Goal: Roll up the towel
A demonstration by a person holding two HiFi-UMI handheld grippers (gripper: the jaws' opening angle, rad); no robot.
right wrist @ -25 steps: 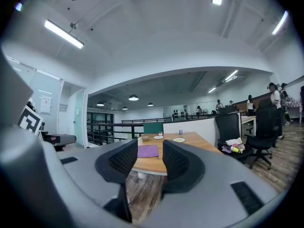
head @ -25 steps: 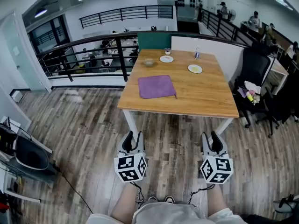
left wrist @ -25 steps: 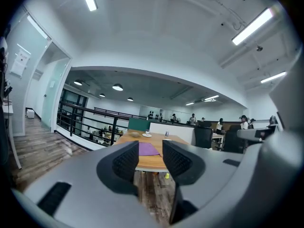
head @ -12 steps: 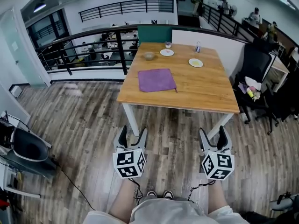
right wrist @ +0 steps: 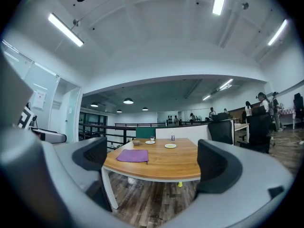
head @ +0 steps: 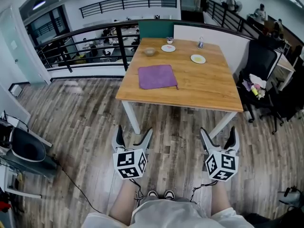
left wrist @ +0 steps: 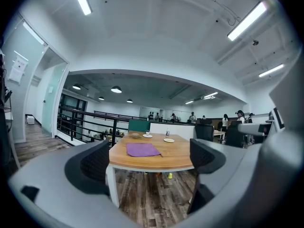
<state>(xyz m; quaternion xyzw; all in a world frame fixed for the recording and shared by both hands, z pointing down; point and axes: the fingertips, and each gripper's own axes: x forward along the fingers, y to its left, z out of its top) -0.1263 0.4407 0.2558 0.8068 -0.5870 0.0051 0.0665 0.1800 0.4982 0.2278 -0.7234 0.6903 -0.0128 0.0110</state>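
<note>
An open office floor with wood planking and a black railing surrounds a wooden desk. The purple towel lies flat and unrolled on the desk's left half, towards the far side, with bare wood all round it. Beyond it, near the far edge, stand a small bowl, two plates and what looks like a small bottle, all apart from the towel.

The left hand-held gripper and the right hand-held gripper are held level over the floor, well short of the desk. Both have just been opening their jaws, which now stand wide with nothing between them; each gripper view only frames the distant desk through the gap. I read that as readying for a first grasp, so rolling has not begun and the approach to the desk is all yet to do.

From here it cannot be told whether the towel is one layer or folded, nor which edge is free to lift. The things at the far edge are too small to name surely, and the person's hands are hidden under the marker cubes
</note>
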